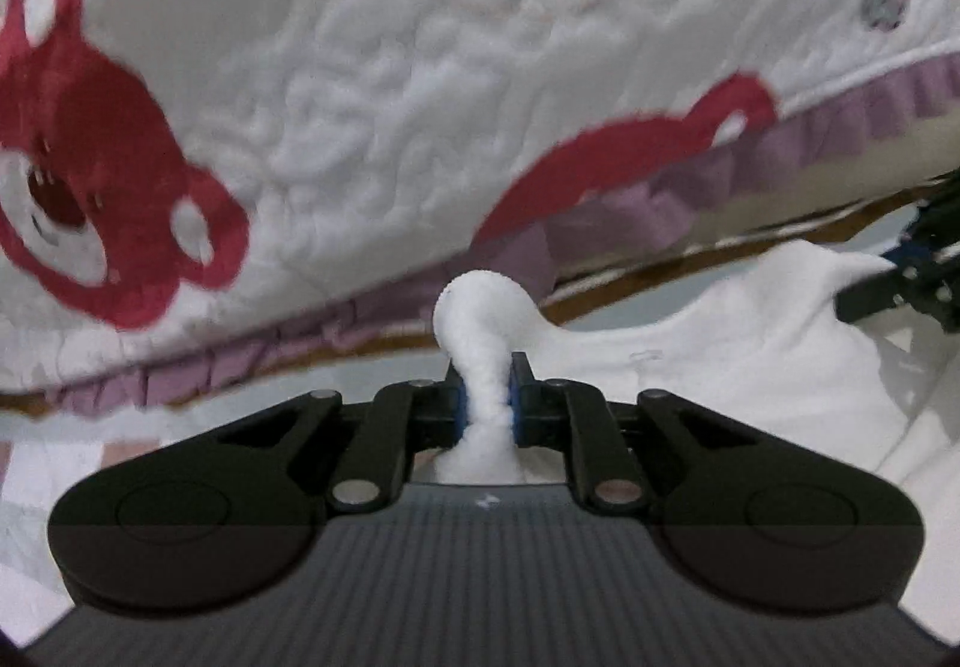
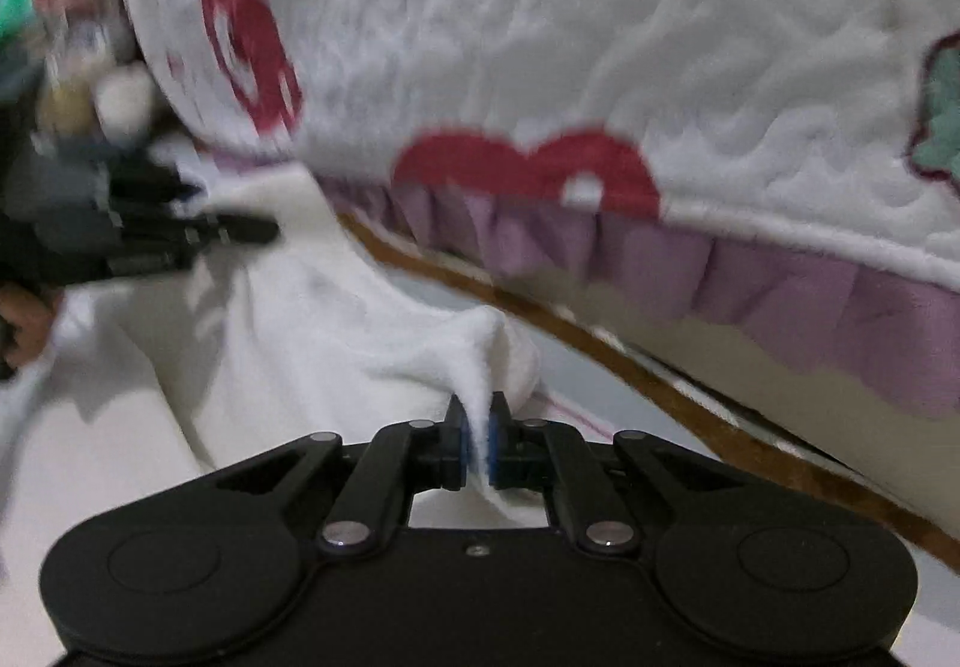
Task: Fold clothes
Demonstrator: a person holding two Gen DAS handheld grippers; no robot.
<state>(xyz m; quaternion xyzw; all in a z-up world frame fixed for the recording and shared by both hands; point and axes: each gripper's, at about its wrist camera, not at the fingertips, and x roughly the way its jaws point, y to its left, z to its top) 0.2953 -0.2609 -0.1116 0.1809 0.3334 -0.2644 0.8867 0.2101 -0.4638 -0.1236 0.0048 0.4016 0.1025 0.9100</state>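
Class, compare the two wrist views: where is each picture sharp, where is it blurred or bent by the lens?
Left wrist view: left gripper and pinched white garment fairly sharp; bear-print quilt soft, its edge bowed by the fisheye. Right wrist view: right gripper sharp; the far-left background smeared by motion blur.

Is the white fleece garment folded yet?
No: white fleece garment hangs bunched between left gripper and right gripper, each shut on an edge.
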